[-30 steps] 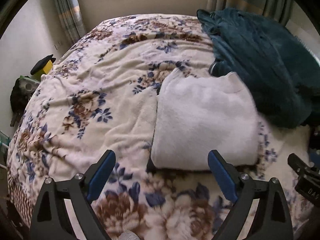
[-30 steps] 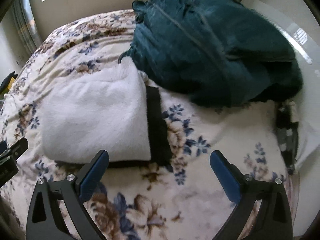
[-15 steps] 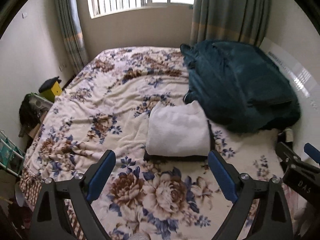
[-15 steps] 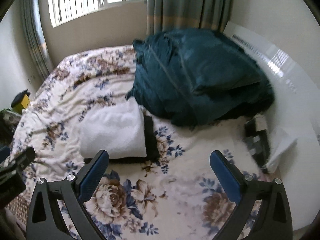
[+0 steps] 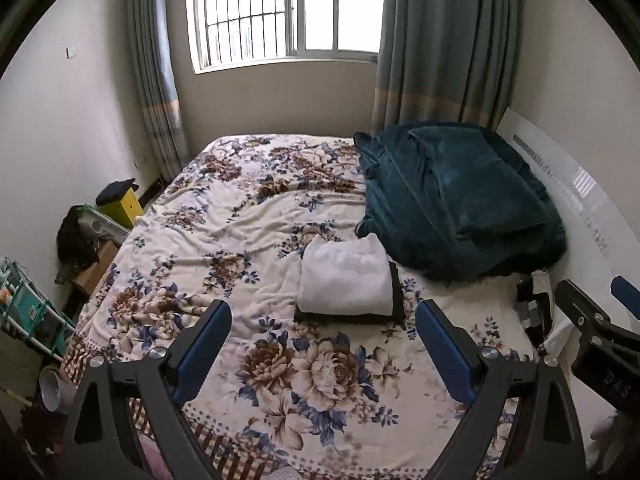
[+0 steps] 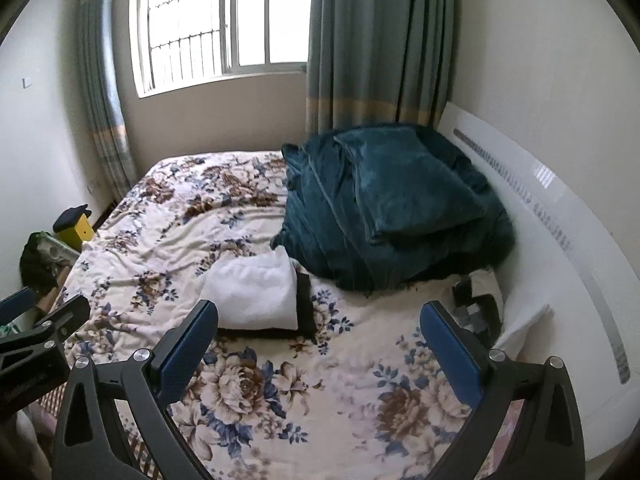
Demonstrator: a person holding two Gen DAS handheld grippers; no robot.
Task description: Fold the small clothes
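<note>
A folded white fleece garment (image 5: 346,276) lies on top of a folded black garment (image 5: 396,300) on the floral bedspread (image 5: 240,240). The stack also shows in the right wrist view, white (image 6: 256,294) on black (image 6: 306,304). My left gripper (image 5: 322,338) is open and empty, held high above the near end of the bed, well back from the stack. My right gripper (image 6: 318,340) is open and empty, also far back from it. Each gripper shows at the edge of the other's view.
A heaped dark teal blanket (image 5: 456,200) fills the bed's far right, just behind the stack. A white headboard (image 6: 560,264) runs along the right. Dark small items (image 6: 476,304) lie by it. Clutter and a yellow box (image 5: 120,208) stand left of the bed.
Both grippers have pulled far back and up from the stack, which now looks small in mid-bed. The window and walls have come into view. The stack has not moved.
</note>
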